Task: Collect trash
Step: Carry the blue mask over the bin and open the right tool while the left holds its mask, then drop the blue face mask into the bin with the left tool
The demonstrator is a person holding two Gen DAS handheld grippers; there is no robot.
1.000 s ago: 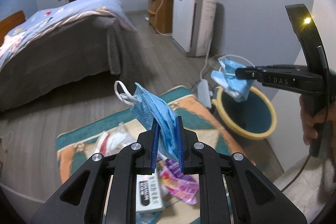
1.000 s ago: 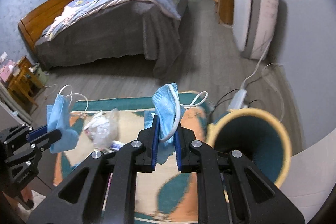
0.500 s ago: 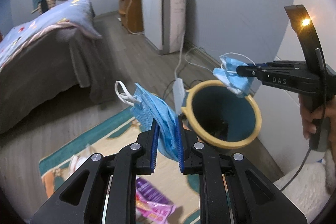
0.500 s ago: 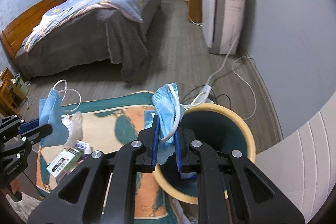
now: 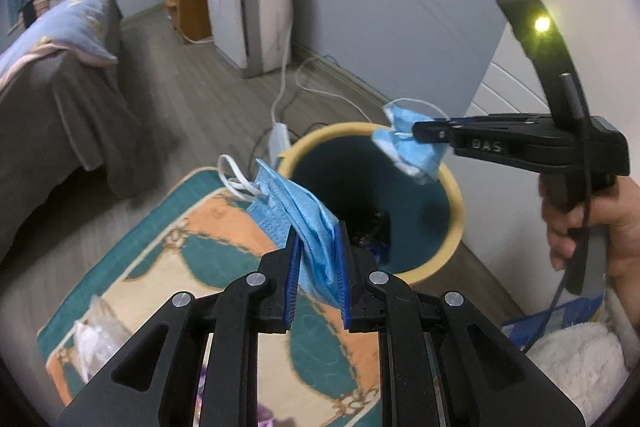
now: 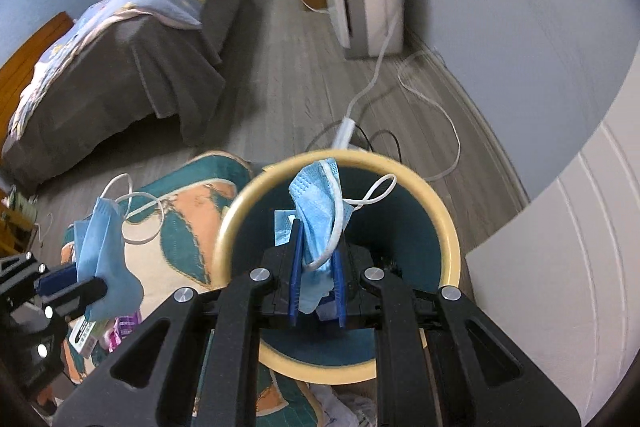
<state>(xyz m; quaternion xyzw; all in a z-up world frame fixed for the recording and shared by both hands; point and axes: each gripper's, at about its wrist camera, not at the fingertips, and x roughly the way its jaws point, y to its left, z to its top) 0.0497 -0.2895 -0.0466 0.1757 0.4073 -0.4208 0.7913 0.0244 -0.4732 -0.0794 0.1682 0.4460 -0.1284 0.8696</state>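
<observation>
Item 1: left gripper [image 5: 316, 267], pads pinching a folded blue face mask [image 5: 298, 215]. We hold it over the near rim of the waste bin [image 5: 452, 239], partly above the patterned rug [image 5: 200, 227].

Item 2: right gripper [image 6: 316, 279], pads clamped on a second blue mask [image 6: 316, 203]. We have it hanging directly above the bin's mouth; the left wrist view shows it just over the far rim.

Item 3: bin, teal inside with a yellow rim, standing on the floor at the rug's edge, dark contents at the bottom.

Item 4: uncollected litter on the rug, including a clear plastic bag [image 5: 96, 331] and a small carton [image 6: 84, 335].

Risks, in our judgement:
- Our left mask sits near the rim; released here, it may land on the rug.
- Ear loops [image 6: 376, 195] could snag on a pad or drape over the rim, leaving a mask hanging.
- Light fabric may cling to the pads once they part.
- Both grippers converging on one opening could collide.
</observation>
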